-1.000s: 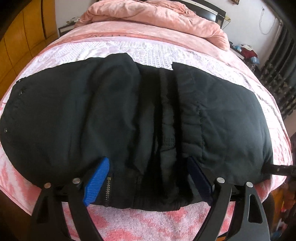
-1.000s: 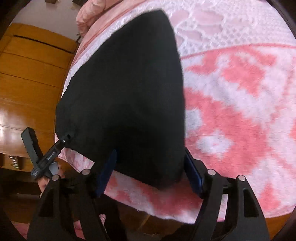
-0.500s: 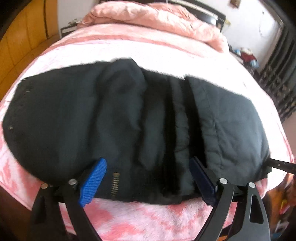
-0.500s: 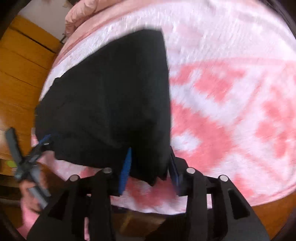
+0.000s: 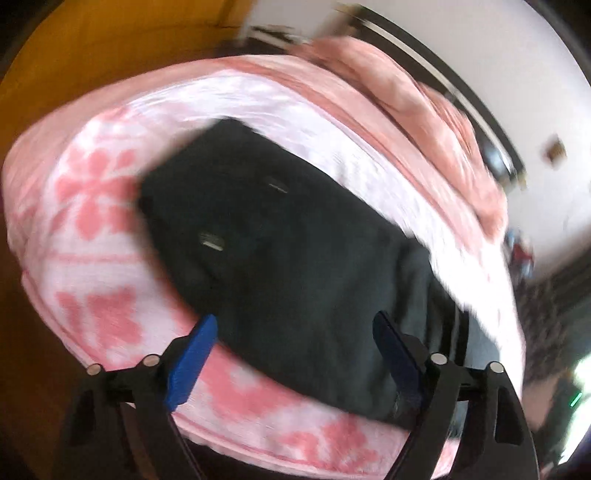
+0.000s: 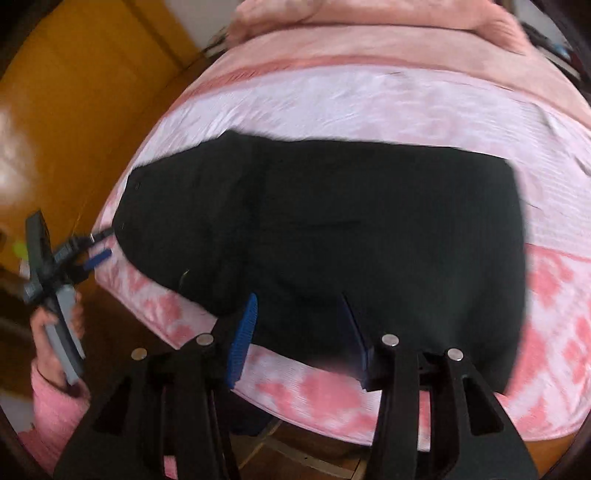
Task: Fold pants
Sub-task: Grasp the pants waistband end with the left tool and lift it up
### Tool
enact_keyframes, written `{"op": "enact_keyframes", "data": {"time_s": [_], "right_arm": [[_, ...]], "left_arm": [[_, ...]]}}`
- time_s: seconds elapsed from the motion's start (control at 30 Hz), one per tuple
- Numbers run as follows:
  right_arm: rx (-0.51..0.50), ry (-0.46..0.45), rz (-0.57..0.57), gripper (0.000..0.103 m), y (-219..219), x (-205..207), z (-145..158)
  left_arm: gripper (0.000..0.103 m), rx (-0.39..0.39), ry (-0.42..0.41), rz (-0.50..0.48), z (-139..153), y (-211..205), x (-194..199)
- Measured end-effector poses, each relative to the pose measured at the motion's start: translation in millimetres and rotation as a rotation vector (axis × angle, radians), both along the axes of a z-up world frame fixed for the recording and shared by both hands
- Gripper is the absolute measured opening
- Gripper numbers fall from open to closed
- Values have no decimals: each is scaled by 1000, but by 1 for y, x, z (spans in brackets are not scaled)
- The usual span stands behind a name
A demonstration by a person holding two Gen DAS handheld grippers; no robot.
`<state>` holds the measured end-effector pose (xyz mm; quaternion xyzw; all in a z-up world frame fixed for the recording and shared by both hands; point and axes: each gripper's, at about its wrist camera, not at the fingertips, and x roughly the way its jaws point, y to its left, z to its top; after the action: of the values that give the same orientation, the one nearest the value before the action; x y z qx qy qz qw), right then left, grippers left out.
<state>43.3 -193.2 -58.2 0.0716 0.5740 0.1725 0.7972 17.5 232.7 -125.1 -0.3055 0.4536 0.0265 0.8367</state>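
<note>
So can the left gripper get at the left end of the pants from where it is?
Probably yes: the left gripper hangs beside that end of the black pants, jaws closing with nothing between them, nothing in its way.

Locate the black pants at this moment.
In the right wrist view the black pants lie folded on the pink-and-white bedspread, near its front edge, with the pink quilt beyond.

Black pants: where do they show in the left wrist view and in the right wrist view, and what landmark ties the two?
Left wrist: pants run diagonally across the centre, blurred.
Right wrist: pants fill the middle, lying flat.
Shared landmark: the pink quilt heaped at the bed's far end.
</note>
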Motion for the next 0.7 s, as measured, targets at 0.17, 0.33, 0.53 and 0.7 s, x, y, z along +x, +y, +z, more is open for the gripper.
{"op": "enact_keyframes", "data": {"time_s": [0.17,0.33,0.53,0.7], "right_arm": [[-35,31,76,46,44,16,-23],[-69,61,74,47,48,15,-39],[-76,81,72,49,48,23,-49],[-92,79,78,51,54,24,-56]], "left_arm": [[79,-109,38,109,-26,66,8],[72,-163,46,132,-46,91,17],[61,-239,26,125,-62,98,34],[60,-230,75,177,-79,111,55]]}}
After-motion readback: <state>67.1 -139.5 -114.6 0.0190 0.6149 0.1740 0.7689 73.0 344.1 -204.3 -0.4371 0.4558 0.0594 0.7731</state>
